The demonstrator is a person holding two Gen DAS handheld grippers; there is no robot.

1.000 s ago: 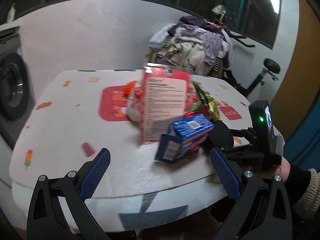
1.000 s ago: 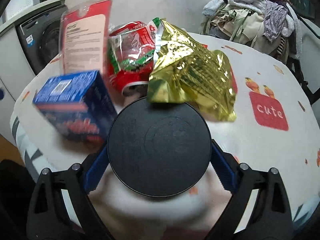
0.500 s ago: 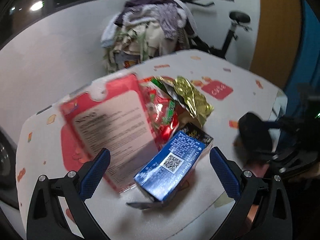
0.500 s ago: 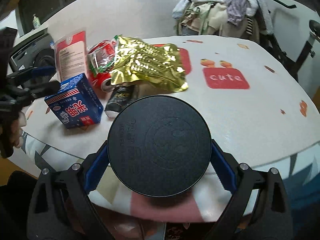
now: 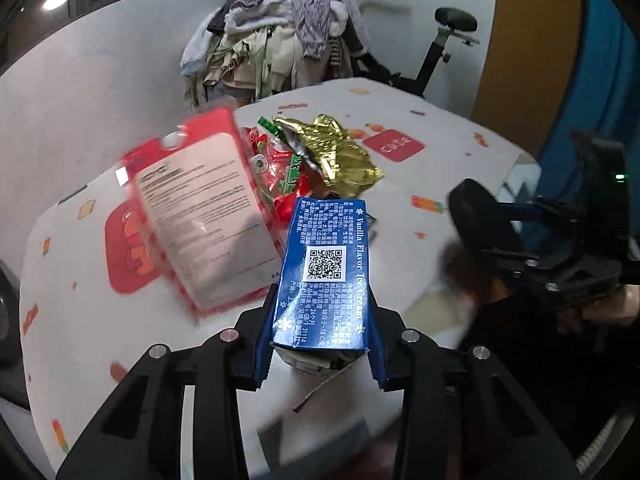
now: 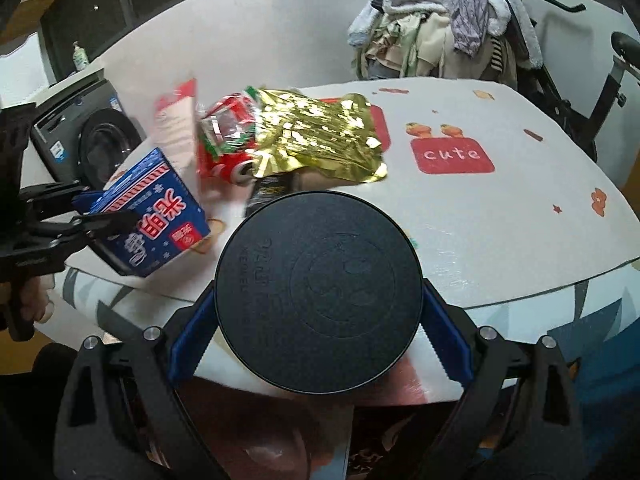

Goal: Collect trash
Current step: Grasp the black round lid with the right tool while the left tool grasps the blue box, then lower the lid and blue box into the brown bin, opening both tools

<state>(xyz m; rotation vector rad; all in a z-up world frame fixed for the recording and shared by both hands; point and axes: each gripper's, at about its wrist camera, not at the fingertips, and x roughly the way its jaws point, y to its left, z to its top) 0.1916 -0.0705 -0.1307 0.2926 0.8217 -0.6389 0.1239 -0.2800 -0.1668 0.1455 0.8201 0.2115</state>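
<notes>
Left wrist view alone showed QR-code face of blue cardboard ice-cream box (image 5: 326, 268), torn end open at 6 o'clock, between closing blue pads of left hand-held gripper (image 5: 320, 344). Right wrist view alone showed box's red-lettered face, box tilted at white patterned surface (image 6: 500, 220) edge, 9 o'clock. Right hand-held gripper (image 6: 318, 344) clamped on round black lid (image 6: 318, 296). Gold foil wrapper (image 6: 320, 136), red-green crumpled wrapper (image 6: 224, 136), red blister card (image 5: 200, 216) lay at 12 o'clock.
</notes>
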